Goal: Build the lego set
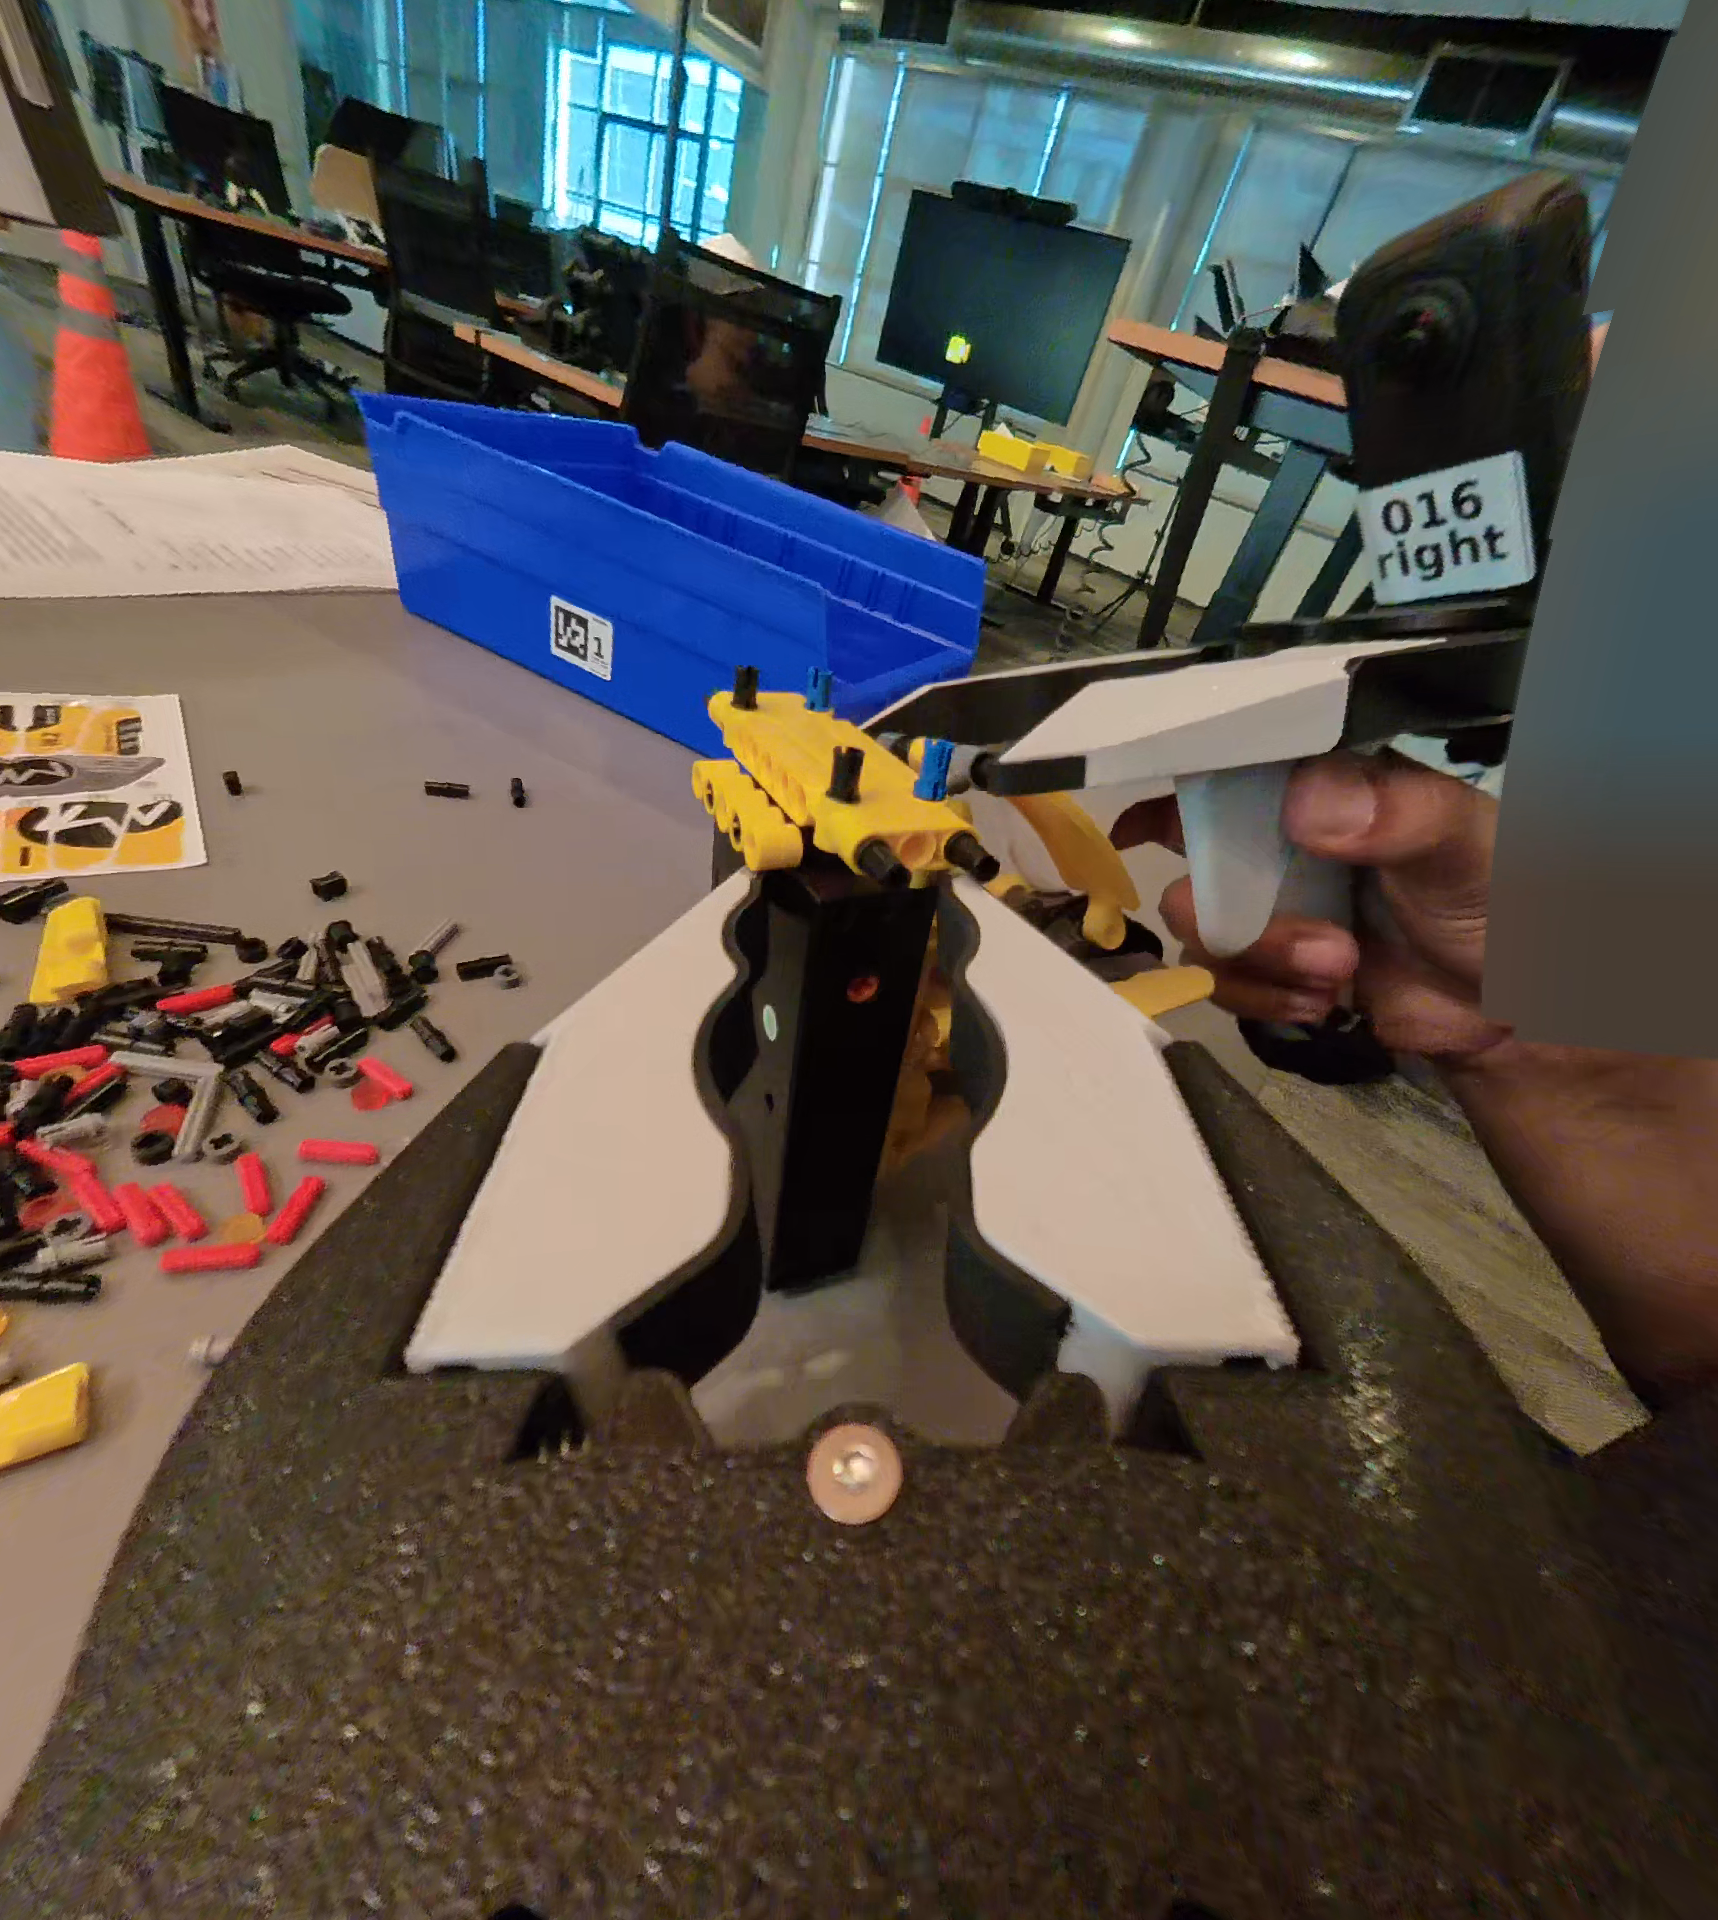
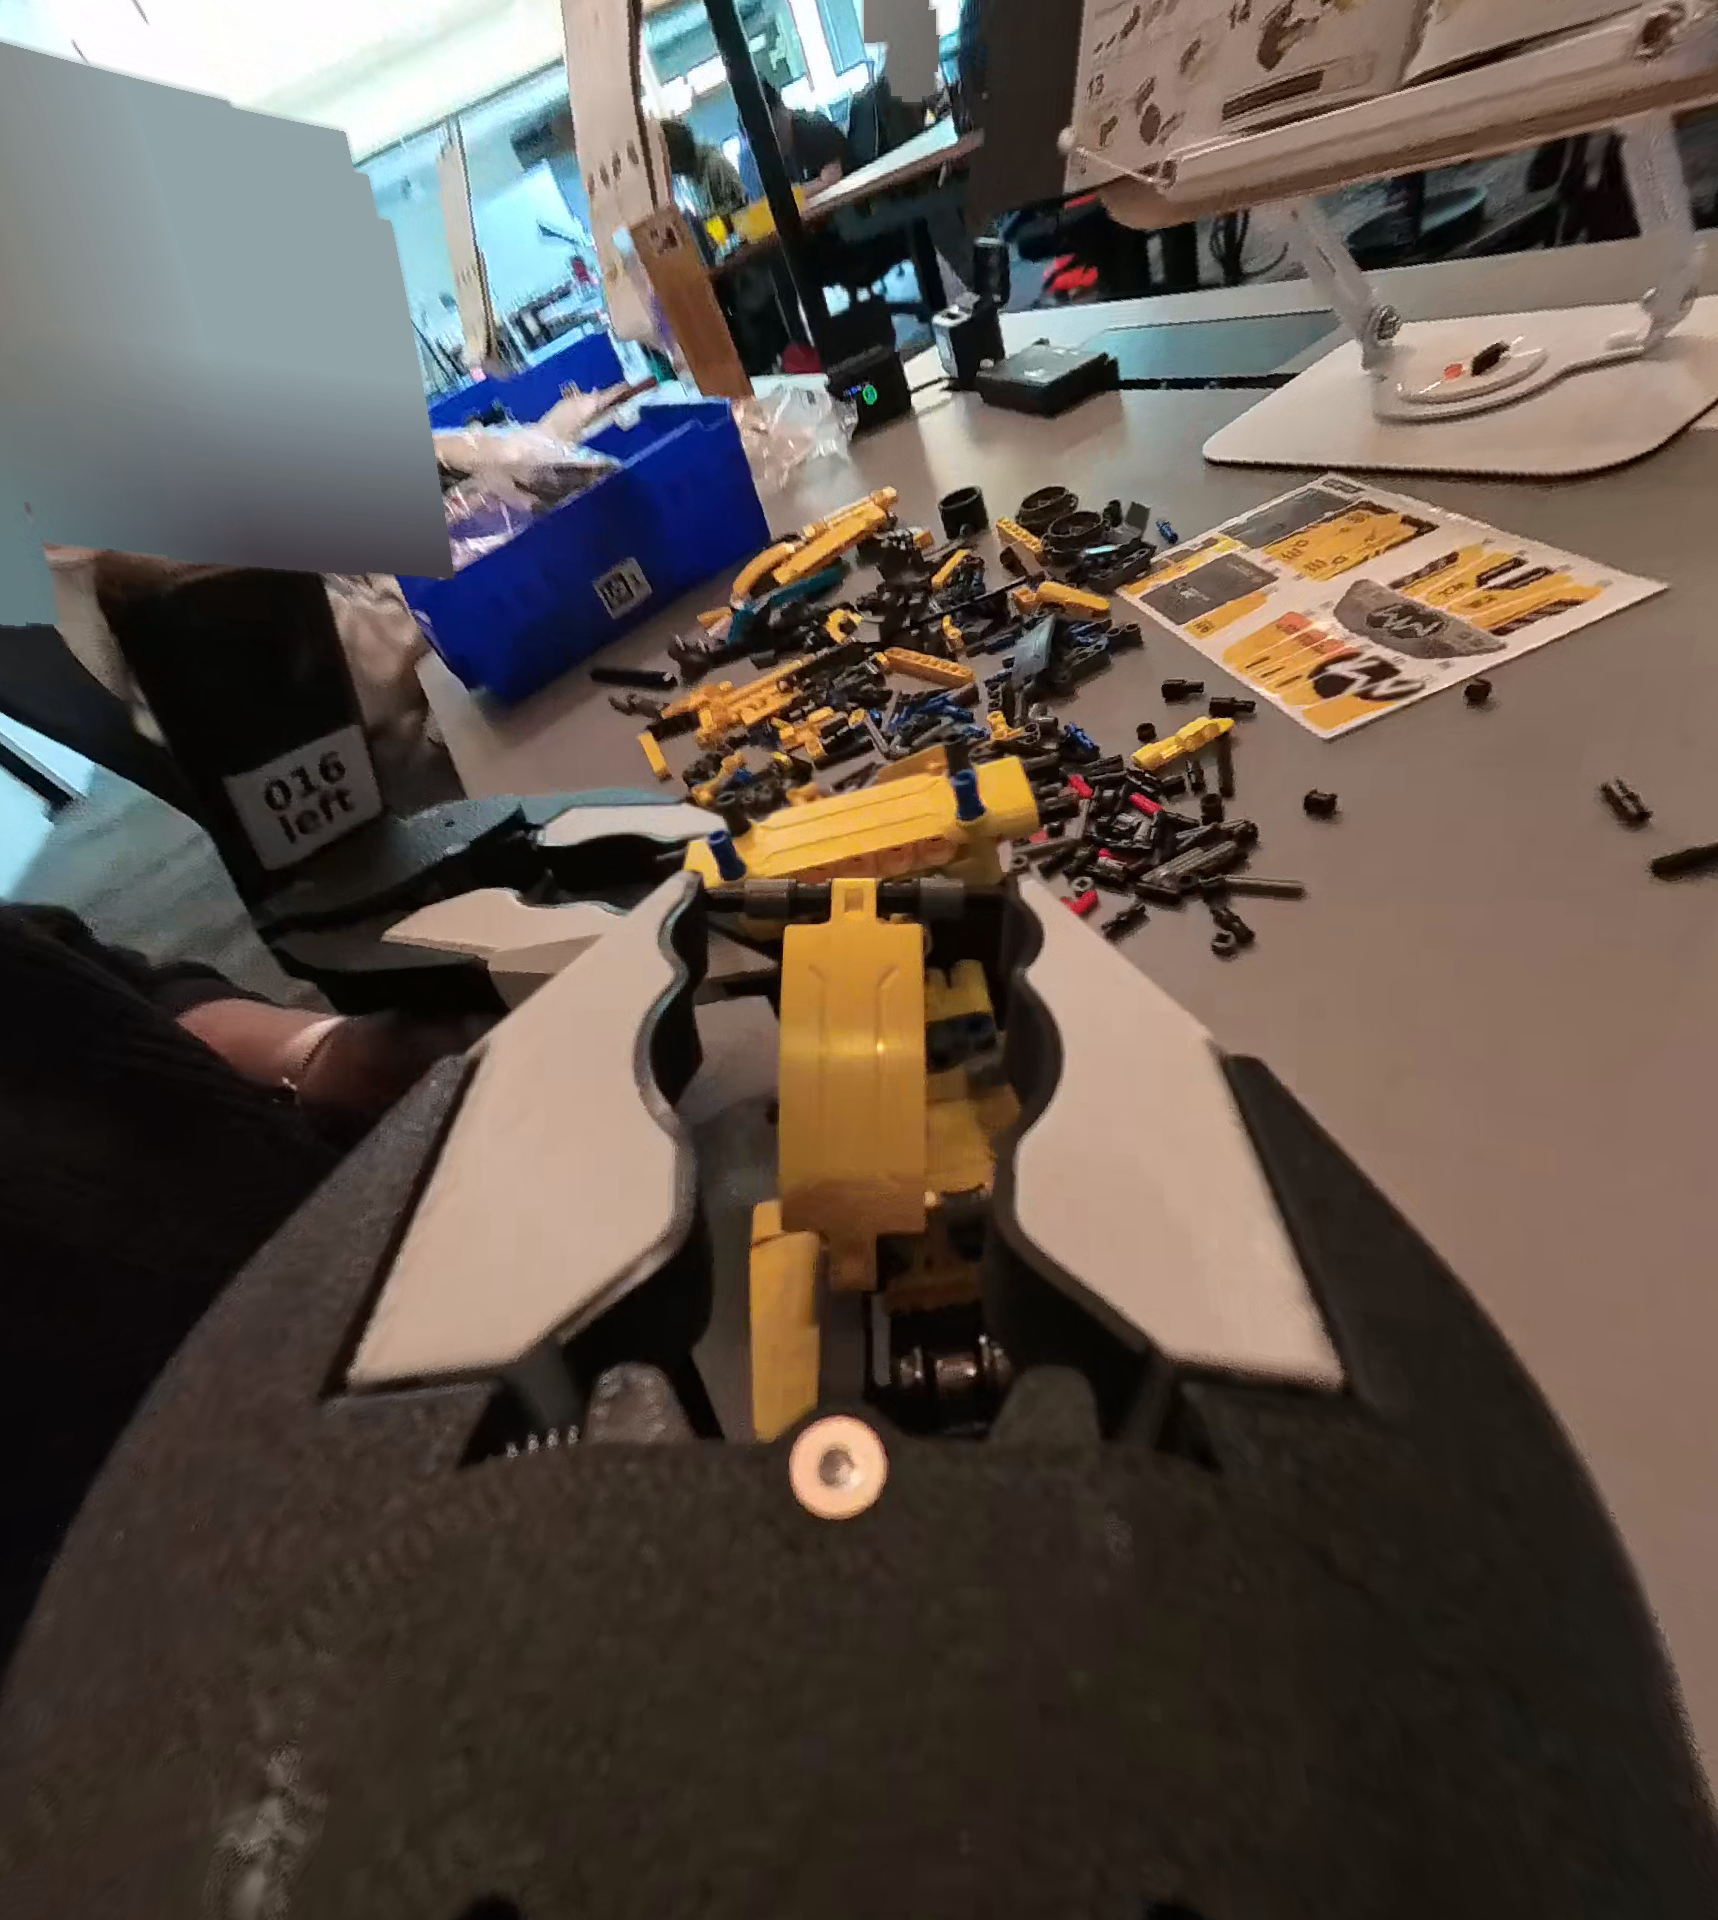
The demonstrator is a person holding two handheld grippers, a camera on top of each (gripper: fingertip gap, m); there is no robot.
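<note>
1. The left gripper has its jaws clenched on the black post of a yellow and black brick model; the post stands upright between the two grey fingers, pressed by their dark inner pads.
2. The model's yellow beam block sits on top of the post, just past the fingertips, with black and blue pins sticking up from it.
3. The right gripper comes in from the side and also grasps the model: in its own view a yellow curved panel and further yellow and black parts lie between its jaws, which stand part-way closed around them.
4. In the left wrist view the right gripper's fingertips meet the beam block beside a blue pin; a hand grips its grey trigger.
5. The model is held above the grey counter, not resting on it.
6. On the counter lies a loose pile of small parts, black, red, yellow and blue.
7. A sticker sheet lies flat beyond the pile.
8. A blue bin stands behind the model, and an orange cone is on the floor farther off.
9. A white stand holding printed pages rests at the counter's far side.
</note>
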